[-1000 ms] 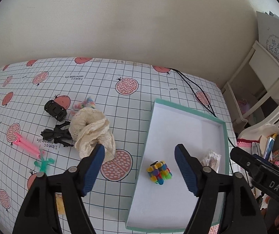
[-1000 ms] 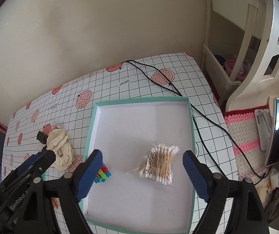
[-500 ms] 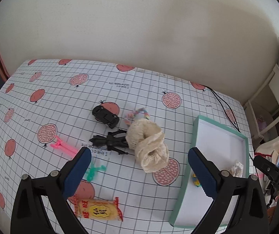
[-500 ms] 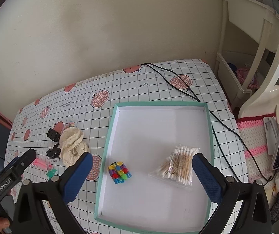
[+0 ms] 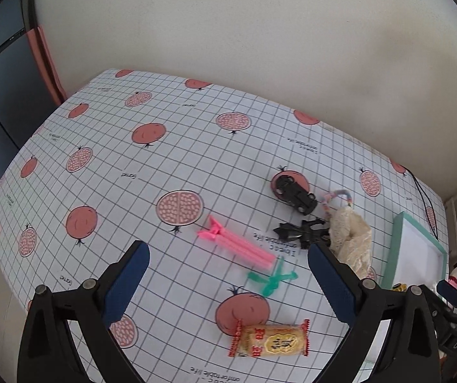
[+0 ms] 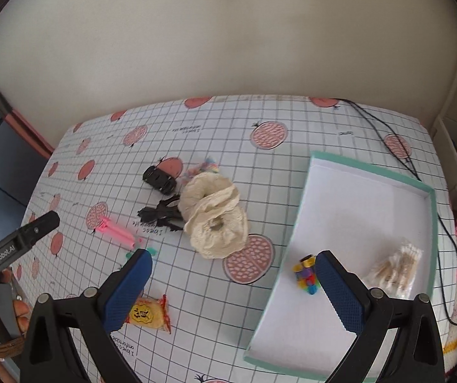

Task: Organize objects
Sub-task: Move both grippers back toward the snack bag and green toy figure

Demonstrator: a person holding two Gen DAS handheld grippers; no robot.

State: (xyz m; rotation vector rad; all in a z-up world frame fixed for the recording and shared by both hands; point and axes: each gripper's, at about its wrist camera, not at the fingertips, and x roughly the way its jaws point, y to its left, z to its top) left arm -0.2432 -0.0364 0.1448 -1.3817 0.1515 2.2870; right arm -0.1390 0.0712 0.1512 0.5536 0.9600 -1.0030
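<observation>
So the tablecloth [image 5: 107,172] is a white grid with pomegranate prints and tiny text, "Garnet" readable in spots. On its right side sits the teal-rimmed tray [image 6: 432,223], holding a bag of cotton swabs [image 6: 394,268] and a small multicolour block toy [image 6: 306,274]. Left of the tray: cream scrunchie [image 6: 215,217], black toy car [image 5: 293,193], pink clip [image 5: 238,244], and a red-edged snack packet [image 5: 270,340] with print I can't read. The left gripper [image 5: 228,287], marked "GenRobot.AI", and right gripper [image 6: 233,290] both hover spread wide, holding nothing.
</observation>
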